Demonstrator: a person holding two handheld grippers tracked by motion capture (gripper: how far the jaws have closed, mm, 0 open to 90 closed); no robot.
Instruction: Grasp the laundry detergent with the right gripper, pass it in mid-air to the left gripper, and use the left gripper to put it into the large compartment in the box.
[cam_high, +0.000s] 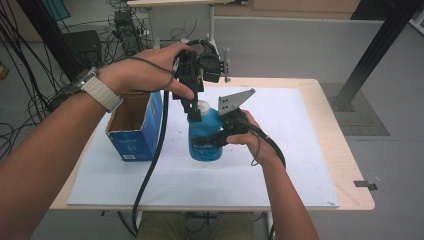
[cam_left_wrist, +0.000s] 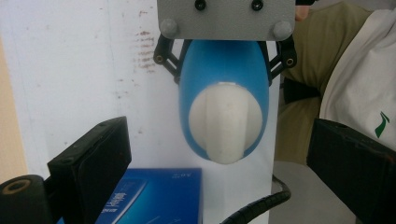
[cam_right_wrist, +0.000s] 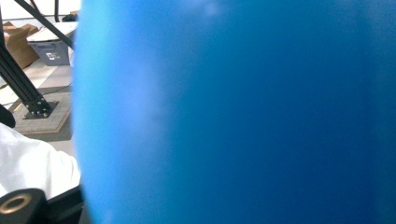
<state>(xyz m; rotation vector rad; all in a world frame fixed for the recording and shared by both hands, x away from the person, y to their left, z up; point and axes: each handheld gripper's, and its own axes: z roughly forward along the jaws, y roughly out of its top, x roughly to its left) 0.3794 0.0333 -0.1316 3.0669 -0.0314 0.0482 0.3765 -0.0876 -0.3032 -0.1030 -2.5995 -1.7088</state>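
A blue bottle (cam_high: 204, 136) stands upright on the white sheet (cam_high: 280, 165) that covers the table (cam_high: 350, 165), just to the right of an open blue box (cam_high: 136, 127). The right gripper (cam_high: 220, 136) comes from the right side and its jaws are clenched on the body of the bottle, around the middle, so the bottle is grasped firmly. In the right gripper view the blue wall of the bottle (cam_right_wrist: 233, 112) is very close to the camera and blurred. The left gripper (cam_high: 194, 111) hangs above the bottle and points down at its white cap (cam_high: 202, 106). In the left gripper view its two black jaws stand wide apart, one on each side of the cap (cam_left_wrist: 226, 122), and they do not press on it, so this gripper is released. In the same view the box (cam_left_wrist: 154, 196) lies near the bottom edge, and the grey plate (cam_left_wrist: 226, 18) of the right gripper is at the top, just behind the bottle (cam_left_wrist: 224, 70).
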